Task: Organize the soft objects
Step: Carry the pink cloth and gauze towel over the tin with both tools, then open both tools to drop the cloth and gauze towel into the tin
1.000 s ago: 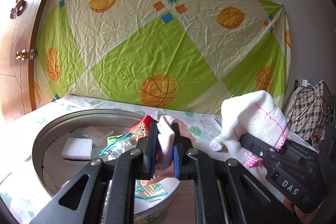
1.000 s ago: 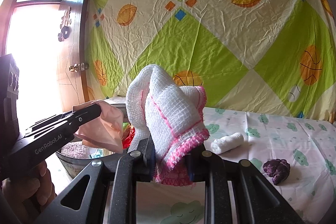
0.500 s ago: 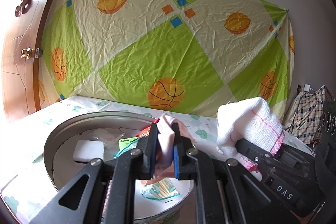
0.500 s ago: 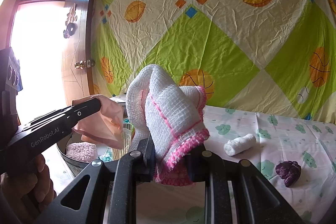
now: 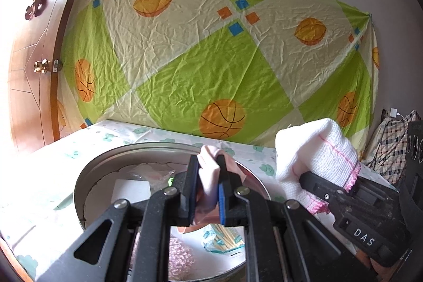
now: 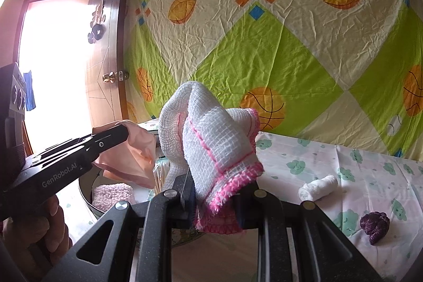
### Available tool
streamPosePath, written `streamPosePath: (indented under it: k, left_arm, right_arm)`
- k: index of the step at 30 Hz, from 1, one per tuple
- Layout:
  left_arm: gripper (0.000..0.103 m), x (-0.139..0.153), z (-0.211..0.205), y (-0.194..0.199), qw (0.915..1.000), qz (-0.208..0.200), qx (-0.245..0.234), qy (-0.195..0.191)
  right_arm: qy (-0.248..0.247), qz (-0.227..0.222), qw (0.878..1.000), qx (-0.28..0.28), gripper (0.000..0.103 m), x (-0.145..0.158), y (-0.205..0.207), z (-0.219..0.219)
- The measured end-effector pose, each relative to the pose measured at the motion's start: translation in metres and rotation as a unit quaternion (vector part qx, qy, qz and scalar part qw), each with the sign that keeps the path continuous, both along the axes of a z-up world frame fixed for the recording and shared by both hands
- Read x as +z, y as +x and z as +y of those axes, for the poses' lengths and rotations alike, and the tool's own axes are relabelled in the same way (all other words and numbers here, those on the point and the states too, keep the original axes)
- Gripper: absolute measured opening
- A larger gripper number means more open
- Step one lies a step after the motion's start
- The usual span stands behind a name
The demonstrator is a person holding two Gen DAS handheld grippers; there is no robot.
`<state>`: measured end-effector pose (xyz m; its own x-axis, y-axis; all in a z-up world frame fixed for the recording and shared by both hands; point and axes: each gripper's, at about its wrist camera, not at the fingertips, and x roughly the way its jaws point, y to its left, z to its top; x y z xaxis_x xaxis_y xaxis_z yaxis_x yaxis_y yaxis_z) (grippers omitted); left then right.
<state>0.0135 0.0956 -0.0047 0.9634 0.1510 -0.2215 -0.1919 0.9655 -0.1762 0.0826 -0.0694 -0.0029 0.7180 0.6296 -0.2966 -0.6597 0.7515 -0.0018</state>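
My left gripper (image 5: 208,177) is shut on a pale pink cloth (image 5: 208,171) and holds it over a round metal basin (image 5: 87,176). The cloth also shows in the right wrist view (image 6: 134,155). My right gripper (image 6: 215,198) is shut on a white woven cloth with pink trim (image 6: 211,144), held above the table just right of the basin; it also shows in the left wrist view (image 5: 317,147). The basin holds a white sponge (image 5: 130,189), a fluffy pink towel (image 6: 112,193) and snack packets (image 5: 224,237).
On the cloud-print tablecloth (image 6: 343,165) to the right lie a small white rolled cloth (image 6: 318,186) and a dark purple bundle (image 6: 375,225). A green and cream sheet (image 5: 211,57) hangs behind. A wooden door (image 6: 105,70) stands at left. A plaid bag (image 5: 394,147) sits far right.
Both grippers have drawn back and lifted a little with their cloths; the basin and the table objects sit lower in view. Both grips are unchanged.
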Motion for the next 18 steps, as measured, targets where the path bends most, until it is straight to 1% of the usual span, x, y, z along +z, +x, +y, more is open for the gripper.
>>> streamPosePath:
  k: [8,11,13,18]
  left_arm:
    - [0.010,0.010,0.027,0.003,0.9996,0.011,0.026,0.003]
    - [0.010,0.015,0.038,0.007,0.9990,0.015,0.039,0.014]
    - [0.010,0.017,0.045,0.013,0.9985,0.025,0.044,0.021]
    - [0.010,0.013,0.064,0.033,0.9966,0.062,0.051,0.019]
  right_arm:
    - [-0.005,0.023,0.999,0.031,0.024,0.020,0.018,0.031]
    - [-0.016,0.035,0.998,0.040,0.024,0.022,0.029,0.049]
    - [-0.025,0.050,0.997,0.045,0.024,0.021,0.038,0.063]
    - [-0.050,0.075,0.995,0.052,0.025,0.014,0.057,0.092]
